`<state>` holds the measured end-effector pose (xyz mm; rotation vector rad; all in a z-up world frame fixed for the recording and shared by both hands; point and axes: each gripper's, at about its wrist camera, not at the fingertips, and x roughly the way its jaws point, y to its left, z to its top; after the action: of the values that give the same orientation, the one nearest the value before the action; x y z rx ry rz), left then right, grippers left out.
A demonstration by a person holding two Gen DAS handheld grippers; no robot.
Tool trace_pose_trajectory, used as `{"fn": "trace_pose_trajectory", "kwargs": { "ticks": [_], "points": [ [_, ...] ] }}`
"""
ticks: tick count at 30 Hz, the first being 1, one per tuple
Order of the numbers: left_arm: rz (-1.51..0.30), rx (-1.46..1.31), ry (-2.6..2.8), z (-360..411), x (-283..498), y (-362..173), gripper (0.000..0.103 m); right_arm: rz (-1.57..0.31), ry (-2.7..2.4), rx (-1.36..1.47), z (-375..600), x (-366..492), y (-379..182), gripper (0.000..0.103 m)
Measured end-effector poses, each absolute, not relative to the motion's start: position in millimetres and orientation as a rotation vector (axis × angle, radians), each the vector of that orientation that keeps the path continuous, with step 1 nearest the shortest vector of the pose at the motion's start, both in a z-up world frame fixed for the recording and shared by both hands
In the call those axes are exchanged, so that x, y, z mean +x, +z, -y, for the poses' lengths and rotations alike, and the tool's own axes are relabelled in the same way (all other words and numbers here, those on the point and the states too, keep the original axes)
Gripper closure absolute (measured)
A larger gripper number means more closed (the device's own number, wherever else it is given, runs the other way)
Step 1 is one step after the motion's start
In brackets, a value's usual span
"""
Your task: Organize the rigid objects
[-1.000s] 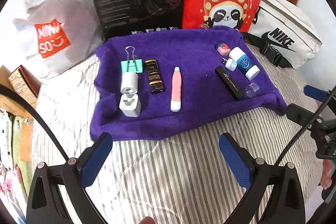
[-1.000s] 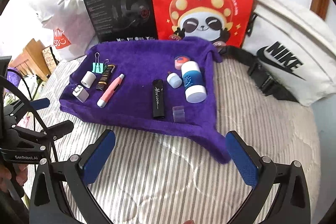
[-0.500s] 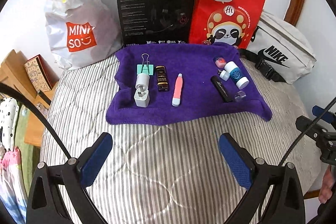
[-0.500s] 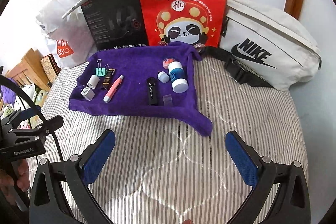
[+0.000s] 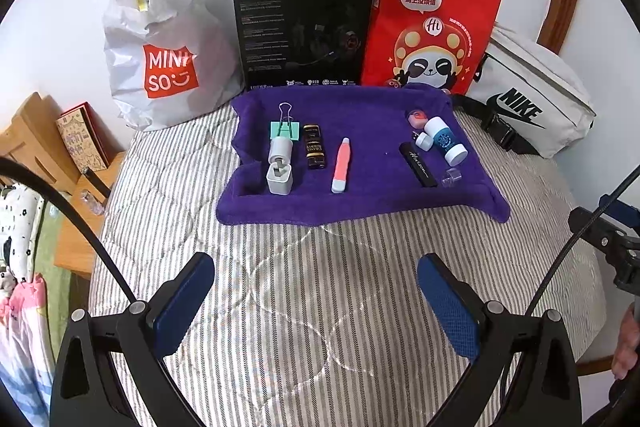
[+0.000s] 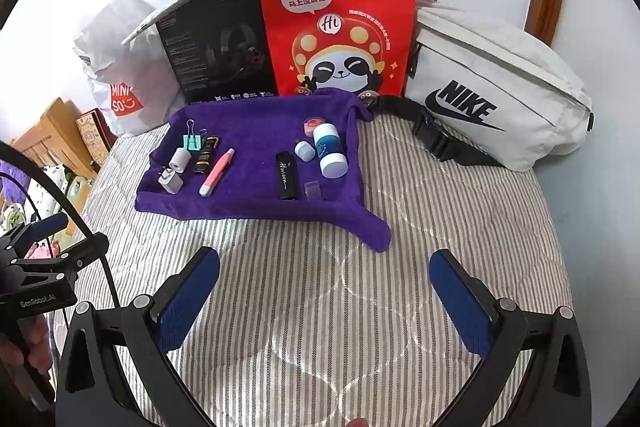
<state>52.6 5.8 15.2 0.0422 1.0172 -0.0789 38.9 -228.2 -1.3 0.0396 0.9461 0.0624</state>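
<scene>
1. We see the rigid objects lying on the purple towel [image 5: 360,195], spread on the striped bed cover [image 5: 320,307]; on its left side a green binder clip [image 5: 285,129], a white cylinder [image 5: 281,151] and a white charger plug [image 5: 280,179] sit in a tidy column, with a dark lipstick tube [image 5: 314,146] and a pink pen-shaped tool [image 5: 341,165] just beside them
2. On the towel's right side things look looser: a black stick [image 6: 287,175], a small clear cap [image 6: 312,189], a blue-and-white bottle [image 6: 330,150], a small white cap [image 6: 305,150] and a pink round piece [image 6: 311,125] are bunched together
3. Our left gripper [image 5: 316,303] hovers over bare bedding with its jaws wide apart, holding nothing; our right gripper [image 6: 324,301] is likewise spread and empty, well short of the towel
4. We judge this to be a pause between picks, the left row done and the right cluster not yet sorted
5. The next move probably calls for reaching forward to the right cluster and closing on one piece without knocking the clear cap
6. Behind stand a white shopping bag [image 5: 160,43], a black box [image 5: 304,27], a red paper bag [image 6: 340,27] and a white waist bag [image 6: 500,91]
</scene>
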Motion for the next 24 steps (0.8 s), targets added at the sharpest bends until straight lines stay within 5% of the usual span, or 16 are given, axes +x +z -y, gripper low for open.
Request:
{"fn": "trace_pose_trajectory", "kwargs": {
  "ticks": [24],
  "points": [
    [-1.011,0.035,-0.06,-7.1,52.0,21.8,0.001,-0.956,0.061,0.024,234.1,38.6,6.9,0.0]
  ]
}}
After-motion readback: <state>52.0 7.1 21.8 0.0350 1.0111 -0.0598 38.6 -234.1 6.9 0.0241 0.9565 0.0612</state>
